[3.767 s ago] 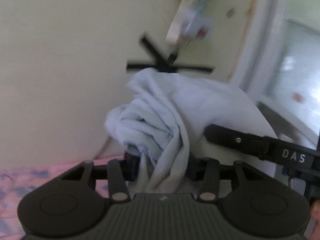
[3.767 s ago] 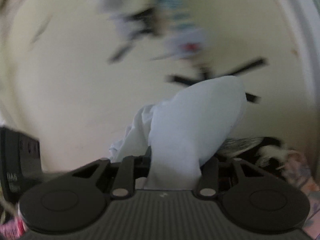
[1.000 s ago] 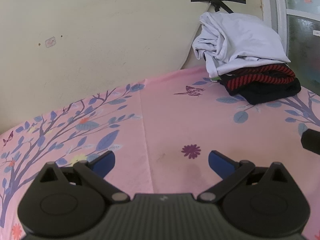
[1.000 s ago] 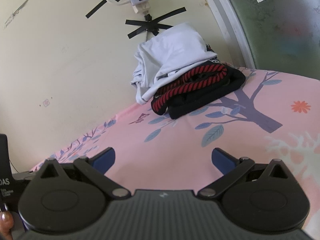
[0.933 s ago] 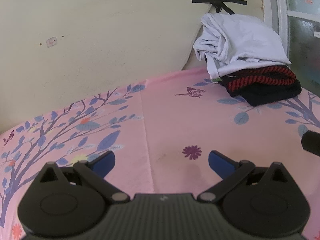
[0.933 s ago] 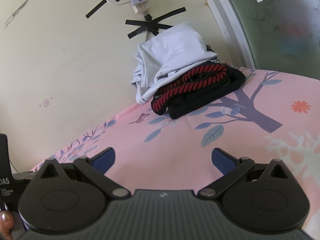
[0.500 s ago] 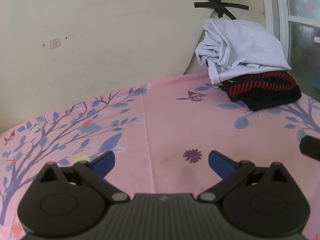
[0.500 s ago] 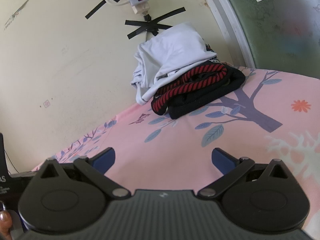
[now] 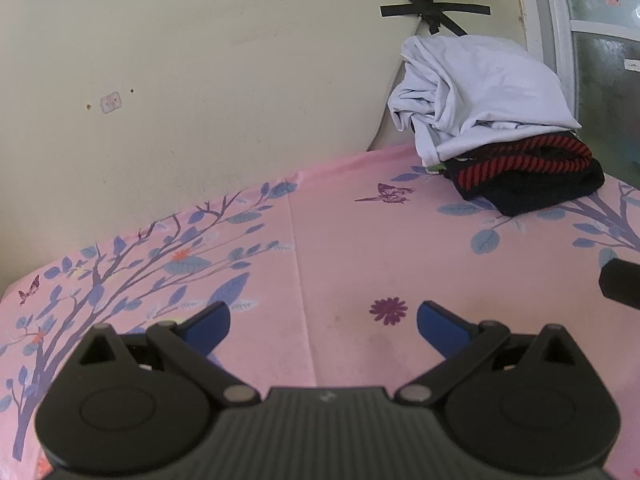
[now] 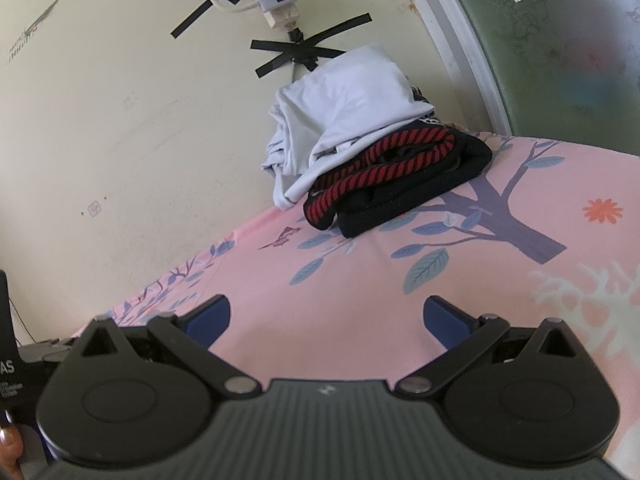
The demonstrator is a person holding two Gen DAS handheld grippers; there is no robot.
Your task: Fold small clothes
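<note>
Both grippers empty, jaws wide open
Left gripper [image 9: 323,320] and right gripper [image 10: 326,314] hover over the pink sheet [image 9: 340,240]; white shirt [image 9: 480,84] tops the clothes stack [image 10: 396,176].

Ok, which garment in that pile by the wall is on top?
The pale white garment tops the pile, draped over the red-and-black striped garment, which sits on the plain black garment lying on the pink sheet.
</note>
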